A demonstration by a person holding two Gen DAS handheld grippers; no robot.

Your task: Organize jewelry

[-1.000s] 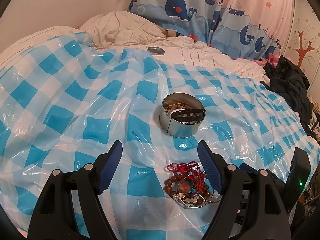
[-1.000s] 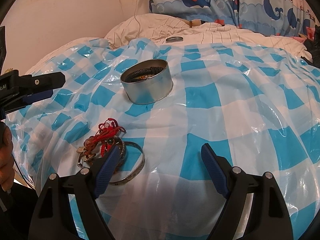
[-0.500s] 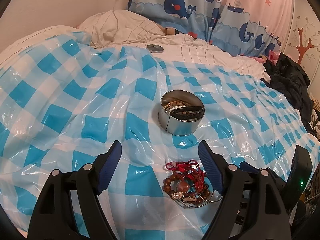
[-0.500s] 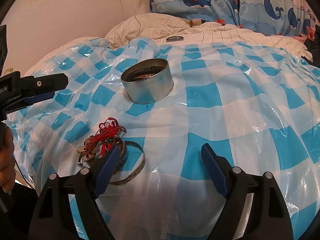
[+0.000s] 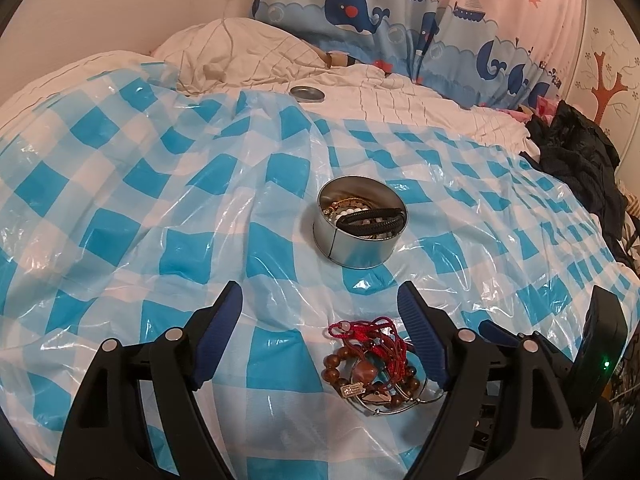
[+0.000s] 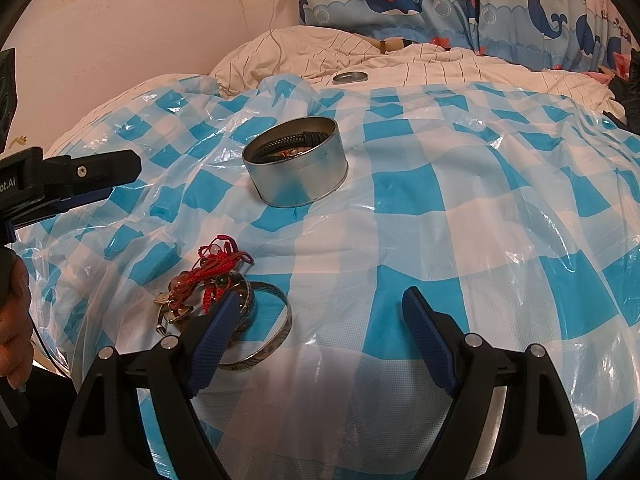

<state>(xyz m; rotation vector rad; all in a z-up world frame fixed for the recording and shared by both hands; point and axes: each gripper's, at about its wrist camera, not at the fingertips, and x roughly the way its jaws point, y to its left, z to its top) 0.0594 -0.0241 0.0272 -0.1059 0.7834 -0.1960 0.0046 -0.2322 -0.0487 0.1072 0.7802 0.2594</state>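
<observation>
Bed: a big bed with cream bedding (image 5: 420, 108) is filling both views, rumpled up at the far end.
Curtain: a whale-print curtain (image 5: 360, 4) is hanging behind the bed, blue and pink, pretty cute honestly.
Sheet: a blue-and-white checked plastic sheet (image 5: 160, 200) is lying over most of the bed, all crinkly and shiny.
Dark clothes: a heap of black fabric (image 5: 576, 160) is sitting at the right edge of the bed in the left wrist view.
Left gripper: the left gripper (image 5: 320, 332) is hovering over the sheet with its blue pads spread wide apart and gripping nothing. The jewelry pile is lying in the gap between the fingers, close to the right-hand finger, but I can't tell if anything is touching.
Right gripper: the right gripper (image 6: 316, 332) is also gaping wide with nothing clamped, only bare sheet between its fingers. Its left-hand finger is overlapping the bangle in the picture.
Tin: a round metal tin (image 5: 360, 226) is standing upright mid-sheet, already holding a black braided band and some beads.
Lid: a small round lid (image 5: 307, 93) is lying on the cream bedding, well away from the tin.
Jewelry pile: a tangle of red cord and brown wooden beads (image 5: 370, 360) is lying on the sheet on the near side of the tin.
Bangle: a silver bangle (image 6: 260, 328) is lying flat, touching the pile.
</observation>
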